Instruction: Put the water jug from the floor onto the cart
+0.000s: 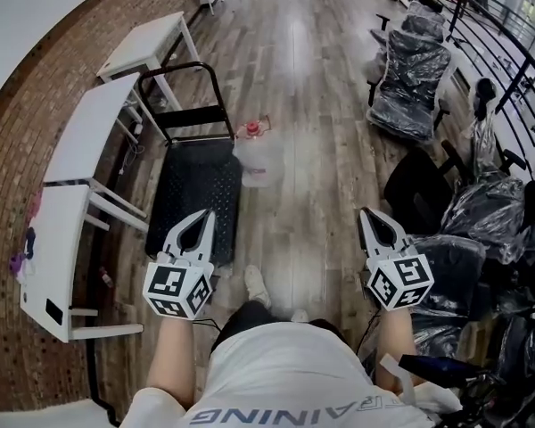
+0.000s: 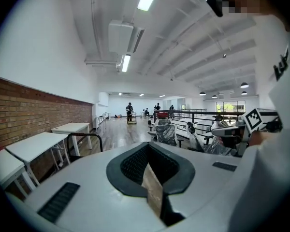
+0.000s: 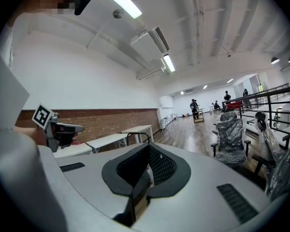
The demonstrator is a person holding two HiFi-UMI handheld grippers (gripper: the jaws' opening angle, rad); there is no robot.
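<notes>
Task barely started, by my read. The clear plastic water jug with a pink-red cap [image 1: 259, 157] sits on the wooden floor, not on the cart. It is ahead of both grippers and well apart from them, forward and a bit right of the left gripper [image 1: 206, 213], forward and left of the right gripper [image 1: 365, 212].

The black flat platform cart with a black tube handle [image 1: 196, 194] lies straight ahead of the left gripper, with its near edge close to the tips. The jug is just beside the cart's far right corner, near the handle end; can't tell if they touch. The cart deck looks bare.

Left gripper: jaws closed together, nothing between them. Right gripper: same, pads meeting, empty. Both point forward, roughly level, held out in front of the person.

White tables [image 1: 89, 132] are off to the left of the left gripper, and plastic-wrapped office chairs [image 1: 413, 74] are right of the right gripper.

Left to do: close the gap to the jug, open the jaws, grip it, lift, and set it on the deck.
</notes>
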